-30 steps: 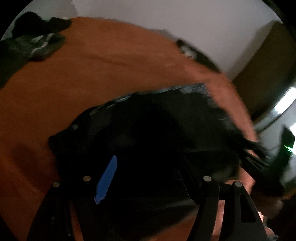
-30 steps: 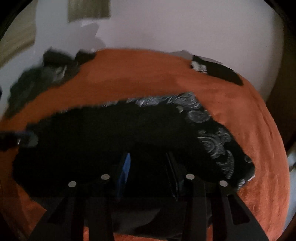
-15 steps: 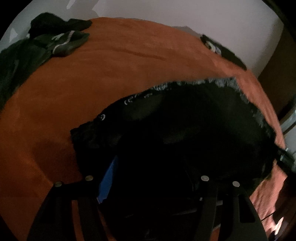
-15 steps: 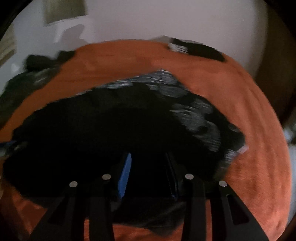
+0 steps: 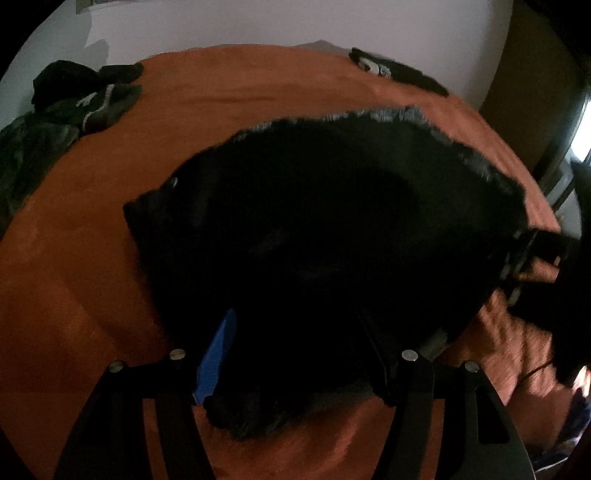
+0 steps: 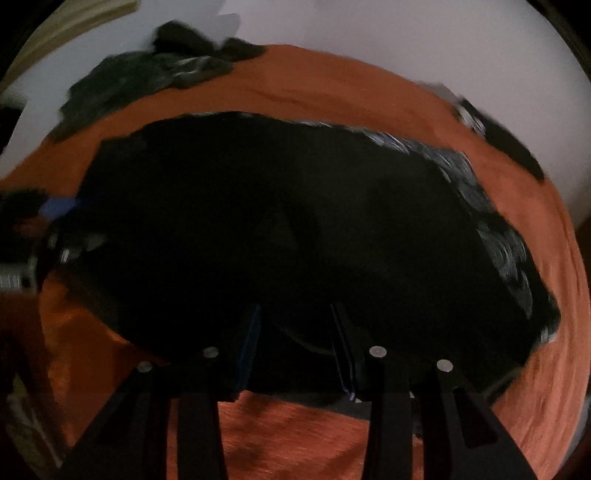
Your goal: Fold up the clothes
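two fisheye views from hand-held grippers, both looking down at a black garment (image 5: 332, 229) spread across an orange bed cover (image 5: 92, 258) in a dim room. in the left wrist view the garment fills the centre of the frame, its far edge at about one o'clock showing a pale grey patterned trim. the left gripper (image 5: 295, 339) sits at six o'clock with its jaws set wide apart, a blue pad on one finger, and a bunched fold of the dark cloth lies between the fingers; the cloth is too dark to tell whether the pads press on it. its jaws have just been closing a little, with that fold between them. at three o'clock in this view, a hand (image 5: 539, 273) and the other gripper are at the garment's right edge. in the right wrist view the same garment (image 6: 295, 229) covers the middle, patterned trim running along its edge from one to four o'clock. the right gripper (image 6: 295, 332) at six o'clock has its jaws partly apart with the near hem of the garment between them; whether they clamp it cannot be made out. a pile of dark clothes (image 5: 74, 107) lies at ten o'clock on the cover, and another dark item (image 5: 399, 74) rests at one o'clock near the white wall (image 5: 295, 22).
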Demonstrator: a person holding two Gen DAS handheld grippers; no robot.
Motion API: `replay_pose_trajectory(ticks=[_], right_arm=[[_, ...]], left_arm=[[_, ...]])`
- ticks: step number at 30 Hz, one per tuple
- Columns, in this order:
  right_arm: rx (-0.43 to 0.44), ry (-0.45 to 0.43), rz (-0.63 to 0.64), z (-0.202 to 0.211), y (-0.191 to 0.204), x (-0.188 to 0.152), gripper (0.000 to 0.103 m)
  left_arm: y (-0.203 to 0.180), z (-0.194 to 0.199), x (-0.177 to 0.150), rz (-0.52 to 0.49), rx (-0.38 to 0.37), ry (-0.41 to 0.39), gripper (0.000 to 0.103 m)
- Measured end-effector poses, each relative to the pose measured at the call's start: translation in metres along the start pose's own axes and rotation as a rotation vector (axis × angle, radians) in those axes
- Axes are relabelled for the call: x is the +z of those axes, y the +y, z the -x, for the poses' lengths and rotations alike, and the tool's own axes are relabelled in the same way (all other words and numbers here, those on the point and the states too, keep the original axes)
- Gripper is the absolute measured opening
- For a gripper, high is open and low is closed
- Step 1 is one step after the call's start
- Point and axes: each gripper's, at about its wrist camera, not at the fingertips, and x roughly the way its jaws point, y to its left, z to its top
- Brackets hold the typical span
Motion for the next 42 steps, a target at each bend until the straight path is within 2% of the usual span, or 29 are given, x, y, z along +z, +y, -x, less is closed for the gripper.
replay_pose_trajectory(ticks=[2, 7, 9, 10, 12, 15, 17, 20, 21, 24, 26, 29, 33, 35, 37, 41, 42], right_arm=[[-0.052, 0.013, -0.084, 0.0, -0.025, -0.005, 0.037], [-0.191, 0.067, -0.29, 0.0, -0.109, -0.032, 0.032], [-0.203, 0.08, -0.354, -0.001, -0.135, -0.039, 0.032], [-0.19, 0.082, -0.396, 0.002, -0.146, -0.04, 0.028], [-0.192, 0.07, -0.405, 0.009, -0.149, -0.034, 0.028], [-0.172, -0.003, -0.334, 0.024, -0.128, -0.018, 0.028], [-0.119, -0.045, -0.255, 0.028, -0.108, -0.004, 0.028], [-0.048, -0.06, -0.13, 0.023, -0.078, 0.009, 0.028], [-0.041, -0.042, -0.101, 0.017, -0.07, 0.007, 0.028], [-0.051, 0.108, -0.086, -0.023, -0.07, 0.006, 0.028], [-0.029, 0.098, -0.164, -0.028, -0.087, 0.001, 0.028], [-0.156, 0.096, -0.167, -0.021, -0.099, 0.004, 0.028], [-0.165, 0.058, -0.16, -0.006, -0.094, 0.01, 0.028], [-0.158, 0.003, -0.085, 0.005, -0.074, 0.014, 0.03], [-0.158, -0.052, 0.046, 0.013, -0.042, 0.016, 0.043], [-0.164, -0.094, 0.381, 0.012, 0.041, 0.012, 0.045], [-0.169, -0.1, 0.422, 0.011, 0.053, 0.01, 0.045]], left_arm=[[-0.001, 0.003, -0.003, -0.012, 0.013, -0.006, 0.066], [0.008, 0.002, -0.001, 0.005, -0.017, 0.003, 0.066], [0.011, 0.002, 0.001, 0.009, -0.016, 0.003, 0.066], [0.012, 0.003, 0.002, 0.01, -0.014, 0.002, 0.066], [0.013, 0.006, 0.003, 0.015, -0.013, -0.001, 0.066], [0.015, 0.013, 0.009, 0.031, -0.015, -0.026, 0.066], [0.015, 0.016, 0.015, 0.032, -0.007, -0.041, 0.066], [0.017, 0.016, 0.022, 0.033, 0.016, -0.06, 0.066], [0.018, 0.012, 0.023, 0.038, 0.029, -0.054, 0.066], [0.025, 0.001, 0.024, 0.053, 0.071, -0.017, 0.066], [0.034, 0.009, 0.029, 0.067, 0.078, -0.04, 0.066], [0.055, 0.035, 0.041, 0.104, 0.057, -0.126, 0.066], [0.084, 0.046, 0.056, 0.112, 0.092, -0.17, 0.066], [0.101, 0.04, 0.06, 0.124, 0.119, -0.16, 0.066], [0.116, 0.03, 0.062, 0.156, 0.12, -0.123, 0.066], [0.134, 0.016, 0.062, 0.249, 0.068, -0.065, 0.066], [0.136, 0.013, 0.063, 0.266, 0.051, -0.056, 0.066]])
